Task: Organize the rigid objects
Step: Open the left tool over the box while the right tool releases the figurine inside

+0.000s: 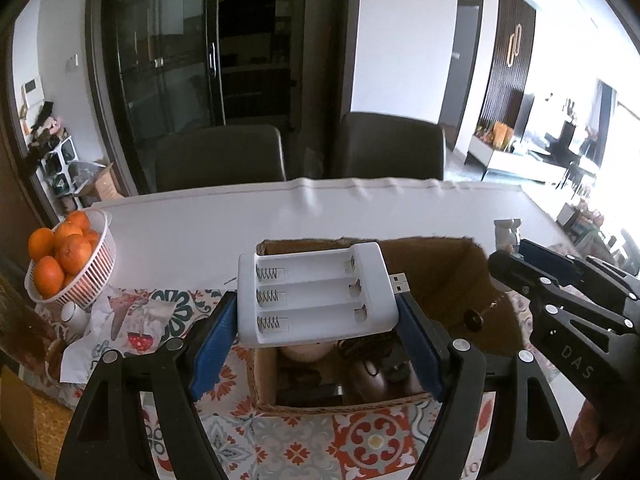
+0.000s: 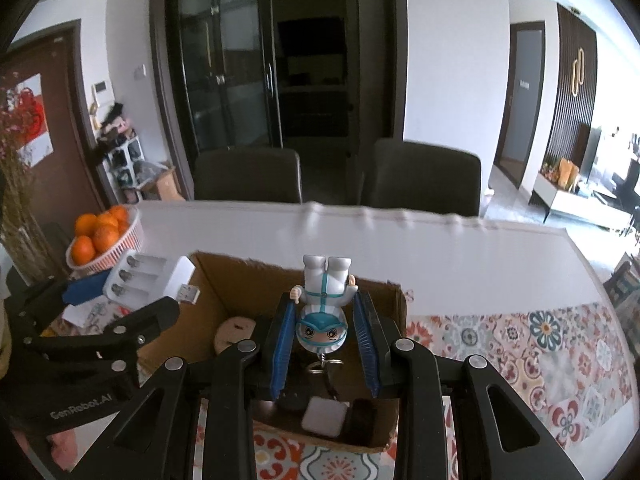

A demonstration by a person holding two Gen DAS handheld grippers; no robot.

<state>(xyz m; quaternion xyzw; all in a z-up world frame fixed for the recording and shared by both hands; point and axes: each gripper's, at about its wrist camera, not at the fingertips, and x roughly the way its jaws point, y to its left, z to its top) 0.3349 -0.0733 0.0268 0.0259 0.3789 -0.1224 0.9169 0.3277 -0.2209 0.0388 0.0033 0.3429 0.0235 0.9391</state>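
My left gripper (image 1: 316, 308) is shut on a white battery charger (image 1: 316, 292) with three empty slots and a USB plug, held level above the open cardboard box (image 1: 436, 268). My right gripper (image 2: 325, 312) is shut on a small figurine (image 2: 323, 308) in a white and teal suit, held upside down over the same box (image 2: 224, 284). The figurine's key ring hangs toward the camera. The charger (image 2: 148, 278) and left gripper also show at the left of the right wrist view. The box holds several dark items, a grey square pad (image 2: 323, 416) and a tan round object (image 2: 234, 330).
A white basket of oranges (image 1: 66, 260) stands at the table's left, with a small white jar (image 1: 74, 316) and crumpled paper by it. A patterned cloth (image 2: 520, 344) covers the near table; the far part is white. Two dark chairs (image 1: 220, 156) stand behind.
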